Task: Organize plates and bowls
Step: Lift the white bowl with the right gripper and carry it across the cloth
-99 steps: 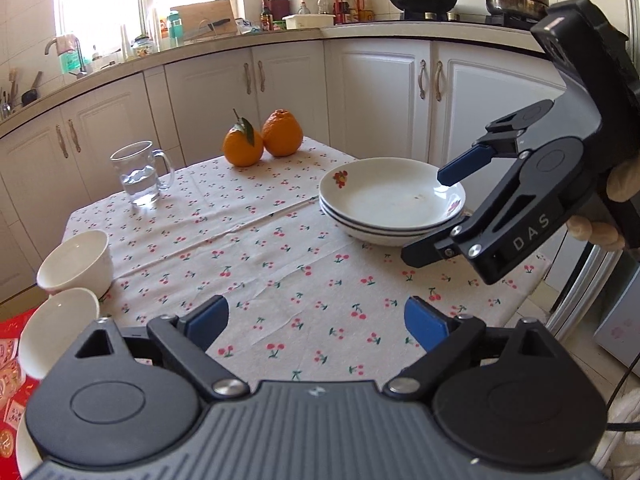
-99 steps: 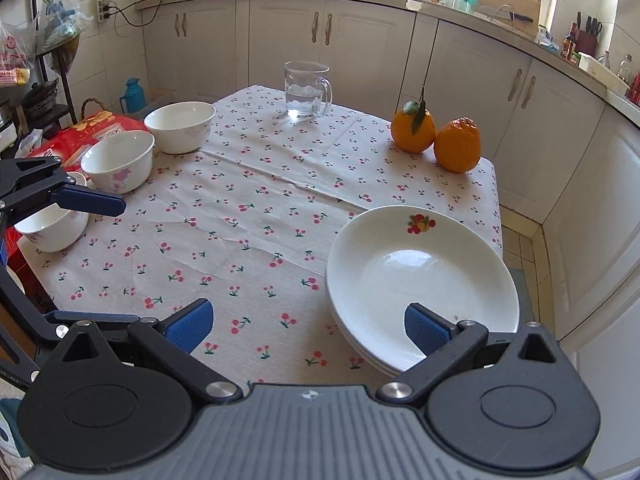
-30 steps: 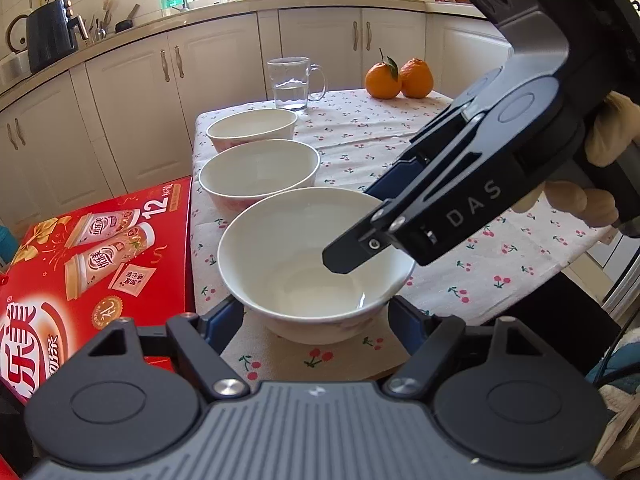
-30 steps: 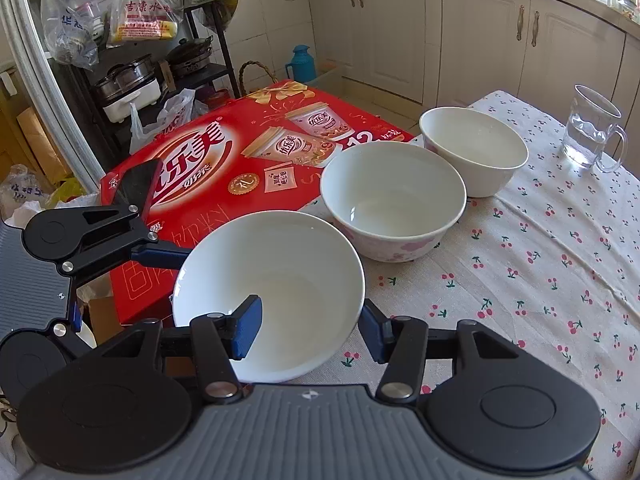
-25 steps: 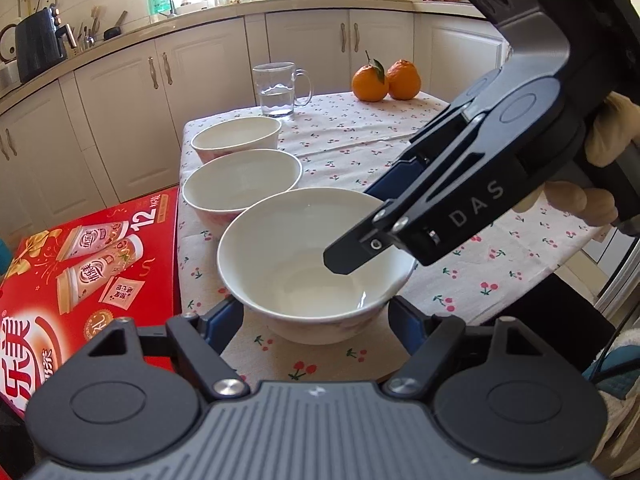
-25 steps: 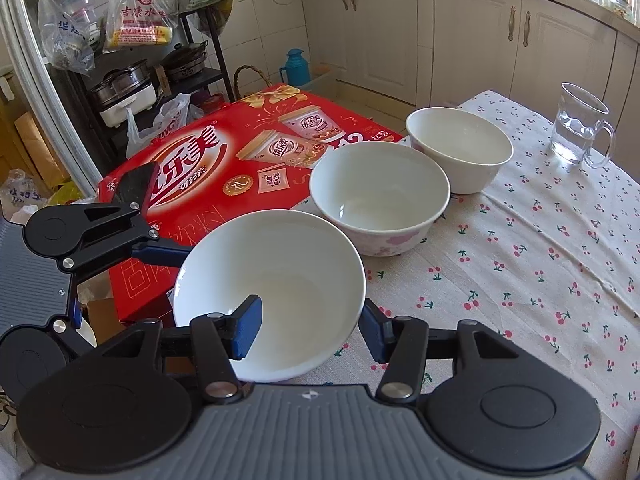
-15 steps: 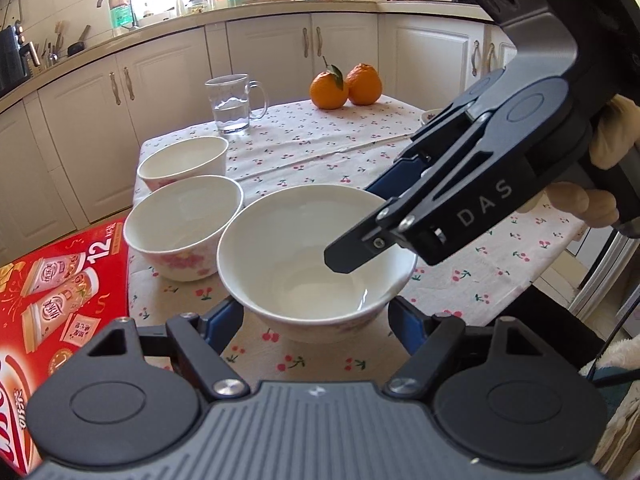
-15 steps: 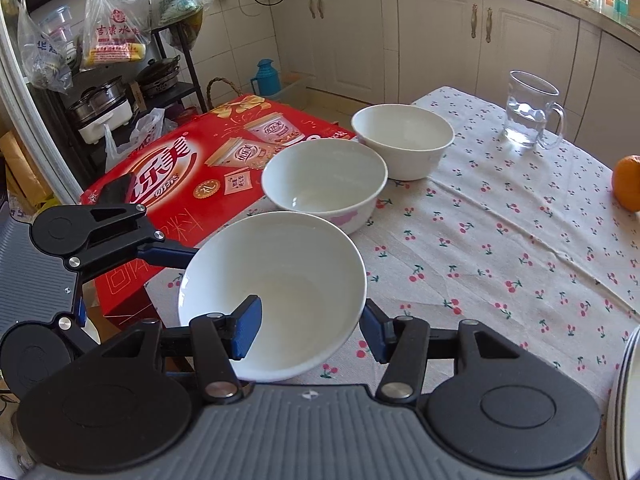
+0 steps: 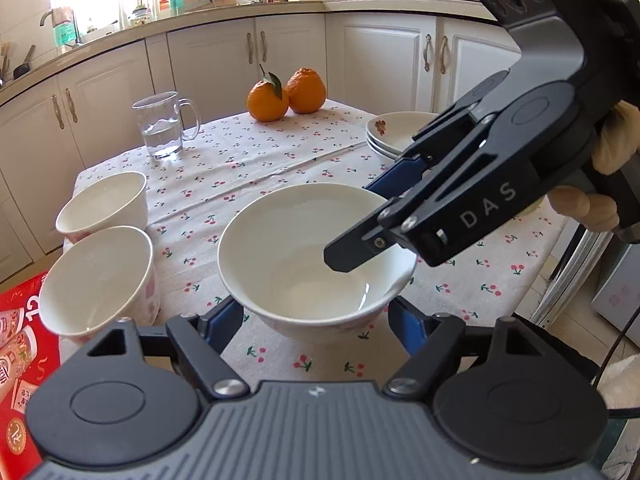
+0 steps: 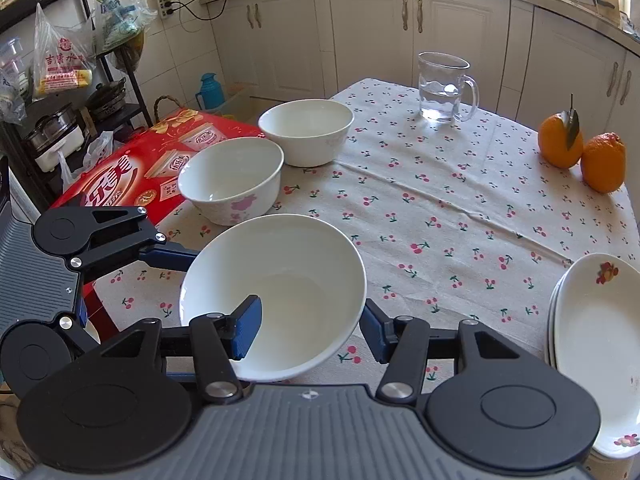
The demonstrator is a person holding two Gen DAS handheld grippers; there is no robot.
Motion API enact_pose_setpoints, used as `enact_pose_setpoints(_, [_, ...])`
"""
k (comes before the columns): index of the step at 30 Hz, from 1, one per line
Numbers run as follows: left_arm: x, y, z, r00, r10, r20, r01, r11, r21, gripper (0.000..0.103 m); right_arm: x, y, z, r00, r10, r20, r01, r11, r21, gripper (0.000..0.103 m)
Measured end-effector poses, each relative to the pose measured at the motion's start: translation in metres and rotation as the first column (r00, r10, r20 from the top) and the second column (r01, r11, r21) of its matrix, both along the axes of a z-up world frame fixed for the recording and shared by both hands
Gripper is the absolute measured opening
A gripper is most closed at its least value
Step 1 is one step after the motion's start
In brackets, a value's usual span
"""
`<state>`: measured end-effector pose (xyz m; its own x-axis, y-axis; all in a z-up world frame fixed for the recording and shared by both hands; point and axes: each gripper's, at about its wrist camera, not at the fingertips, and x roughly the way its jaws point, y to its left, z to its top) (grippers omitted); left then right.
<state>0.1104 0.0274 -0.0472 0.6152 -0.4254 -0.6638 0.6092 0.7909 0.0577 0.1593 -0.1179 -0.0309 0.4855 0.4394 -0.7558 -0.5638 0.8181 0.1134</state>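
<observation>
Holding a plain white glazed ceramic bowl (image 9: 296, 264) two-handed, clear of the cherry-print tablecloth (image 10: 440, 208), near the table's front edge.

Reading the left gripper (image 9: 314, 320) as clenched across the bowl's lower body, blue pads outside on opposite flanks. Probably carrying the weight.

Reading the right gripper (image 10: 310, 330) as pinched on the bowl wall, one pad inside, one outside. Likely there to stop tilt and steer the rim.

Contents:
- Held bowl: nothing inside, only a sheen at the bottom.
- Two more white ceramic bowls, the nearer one with pink flower print (image 10: 230, 180) and the farther one plain (image 10: 306, 132): both empty, side by side at the table's left edge, close to touching.
- Stack of shallow white plates with a fruit motif (image 10: 592, 340): top one bare, well apart at the right edge.
- Clear glass handled mug (image 10: 442, 88): part full of water.

Guessing next: nest into the flower-print bowl. Needs the inner pad out before seating.
</observation>
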Motion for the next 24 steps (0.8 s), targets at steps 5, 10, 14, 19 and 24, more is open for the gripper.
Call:
enact_pose_setpoints(5, [0.010,-0.013,-0.003,1.000,-0.030,-0.004,0.030,1.000,0.010,0.079,0.006,-0.013,-0.004,0.999,-0.035,-0.001,0.035,0.999,-0.007,0.060])
enact_pose_setpoints(10, [0.019,-0.022,-0.006,0.999,-0.045,-0.006,0.045,0.999,0.014,0.079,0.014,-0.023,-0.008,0.998,-0.061,-0.005,0.061,0.998,-0.003,0.060])
enact_pose_setpoints(14, [0.025,-0.025,-0.008,0.999,-0.047,-0.014,0.047,0.999,0.013,0.079,0.019,-0.028,-0.011,0.997,-0.073,-0.006,0.073,0.997,-0.005,0.060])
enact_pose_setpoints(19, [0.031,-0.028,-0.011,0.999,-0.045,-0.019,0.046,0.999,0.012,0.079,0.023,-0.032,-0.013,0.997,-0.078,-0.006,0.078,0.997,-0.006,0.060])
enact_pose_setpoints(24, [0.034,-0.030,-0.011,0.999,-0.041,-0.014,0.041,0.999,0.009,0.079,0.027,-0.034,-0.015,0.996,-0.087,-0.007,0.087,0.996,-0.006,0.060])
